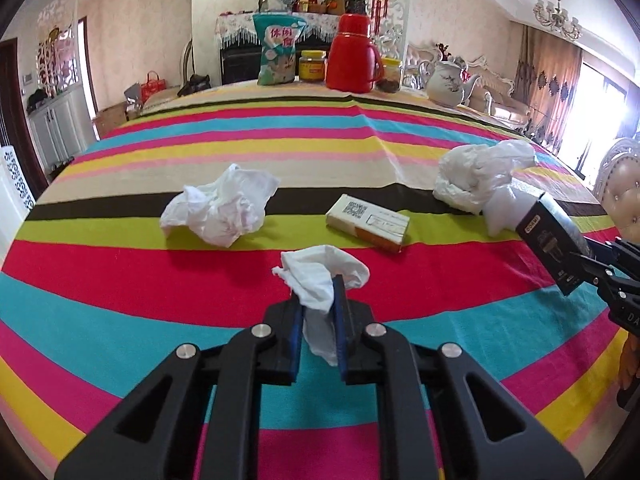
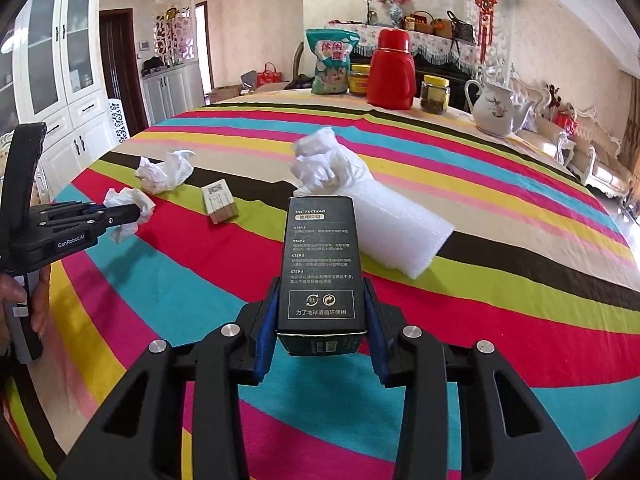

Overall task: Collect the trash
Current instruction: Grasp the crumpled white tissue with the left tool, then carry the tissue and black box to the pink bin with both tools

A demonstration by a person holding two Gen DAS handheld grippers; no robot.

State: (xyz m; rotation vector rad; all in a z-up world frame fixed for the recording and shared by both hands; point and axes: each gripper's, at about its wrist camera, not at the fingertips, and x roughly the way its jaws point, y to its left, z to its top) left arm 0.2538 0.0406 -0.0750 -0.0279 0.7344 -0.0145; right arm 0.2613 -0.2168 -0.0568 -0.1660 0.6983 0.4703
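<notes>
The left gripper (image 1: pixel 316 300) squeezed a crumpled white tissue (image 1: pixel 320 274) above the striped tablecloth (image 1: pixel 160 280). The right gripper (image 2: pixel 322 300) pinched a black box (image 2: pixel 322 264). A bigger paper wad (image 1: pixel 220 210), a small flat box (image 1: pixel 368 222) and a plastic bag (image 1: pixel 480 172) lay on the table.
</notes>
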